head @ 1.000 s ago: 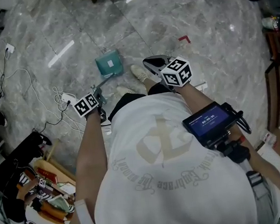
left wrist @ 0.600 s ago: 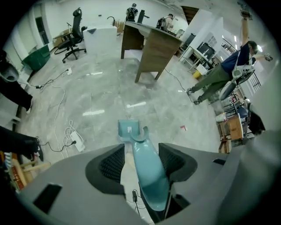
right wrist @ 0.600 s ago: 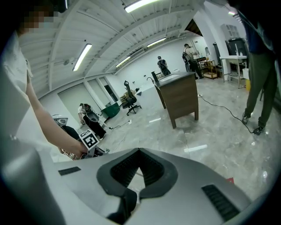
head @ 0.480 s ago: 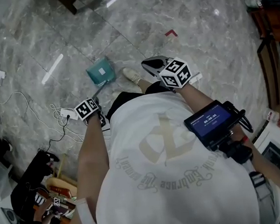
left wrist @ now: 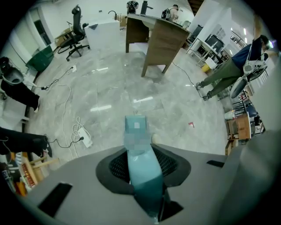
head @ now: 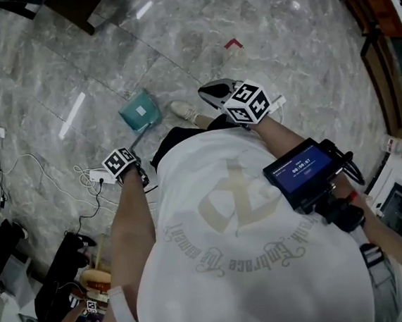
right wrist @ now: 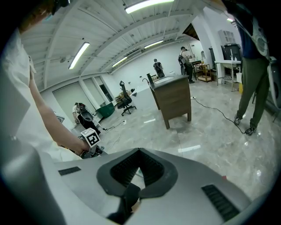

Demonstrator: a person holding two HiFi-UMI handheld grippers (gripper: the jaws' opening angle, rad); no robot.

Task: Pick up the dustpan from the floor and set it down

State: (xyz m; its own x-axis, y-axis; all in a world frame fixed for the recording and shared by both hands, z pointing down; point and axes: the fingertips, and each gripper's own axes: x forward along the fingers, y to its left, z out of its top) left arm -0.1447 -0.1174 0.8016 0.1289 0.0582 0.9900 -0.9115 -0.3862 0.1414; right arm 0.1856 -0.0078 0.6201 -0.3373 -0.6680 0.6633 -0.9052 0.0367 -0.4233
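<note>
A teal dustpan [head: 139, 111] lies on the grey marble floor, its long handle running back toward my left gripper [head: 135, 171]. In the left gripper view the teal handle [left wrist: 145, 176] fills the gap between the pads of the left gripper [left wrist: 139, 151], which points straight down. Its jaws have just been closing and now press on the handle. My right gripper [head: 207, 91] hovers over the floor to the right of the pan, apart from it. In its own view the right gripper [right wrist: 139, 151] has its tips together and holds nothing.
A white power strip [head: 96, 177] with loose cables lies just left of the left gripper. A shoe [head: 182, 110] stands beside the pan. A red tape mark [head: 233, 44] is farther out. A wooden desk [left wrist: 162, 44] stands beyond; clutter [head: 79, 289] fills the lower left.
My left gripper has sunk toward the floor onto the handle's end. The right gripper has drifted slightly sideways. The dustpan has not moved on the floor.
</note>
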